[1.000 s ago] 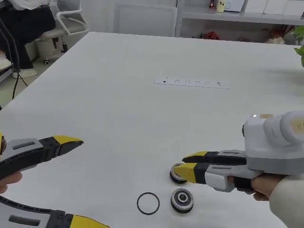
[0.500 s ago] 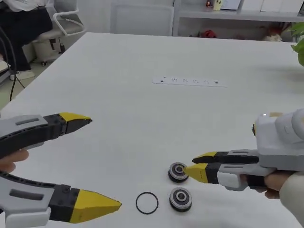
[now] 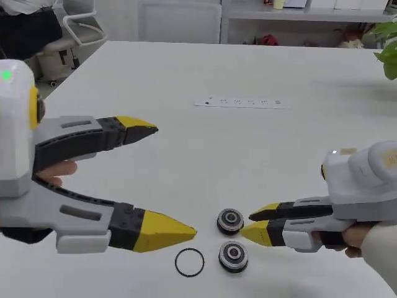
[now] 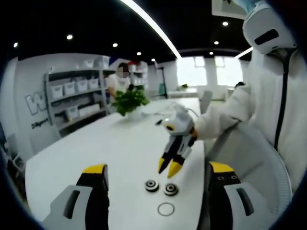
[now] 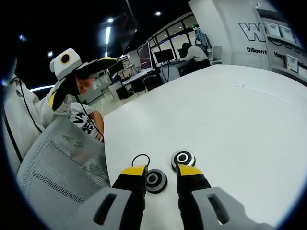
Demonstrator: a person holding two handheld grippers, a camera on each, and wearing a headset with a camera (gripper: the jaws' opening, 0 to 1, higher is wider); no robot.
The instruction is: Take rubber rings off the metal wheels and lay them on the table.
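Note:
Two small metal wheels with dark rims lie side by side near the table's front edge, one farther (image 3: 230,221) and one nearer (image 3: 233,255). A loose black rubber ring (image 3: 189,262) lies flat just left of the nearer wheel. My right gripper (image 3: 248,225) points at the wheels from the right, its jaws a narrow gap apart and holding nothing, tips just short of the farther wheel. My left gripper (image 3: 173,181) hovers wide open to the left, above the table. The right gripper view has one wheel (image 5: 156,180) beyond my right gripper (image 5: 160,171), the other wheel (image 5: 183,158) and the ring (image 5: 140,160).
A flush white socket strip (image 3: 242,102) sits mid-table. Bare white tabletop (image 3: 205,161) spreads around the wheels. Office chairs (image 3: 77,31) and shelving stand beyond the far edge, a green plant (image 3: 386,43) at the right.
My left gripper has swung in from the left toward the wheels, wide open. My right gripper has drawn back to the right, off the farther wheel. Wheels and ring lie as before.

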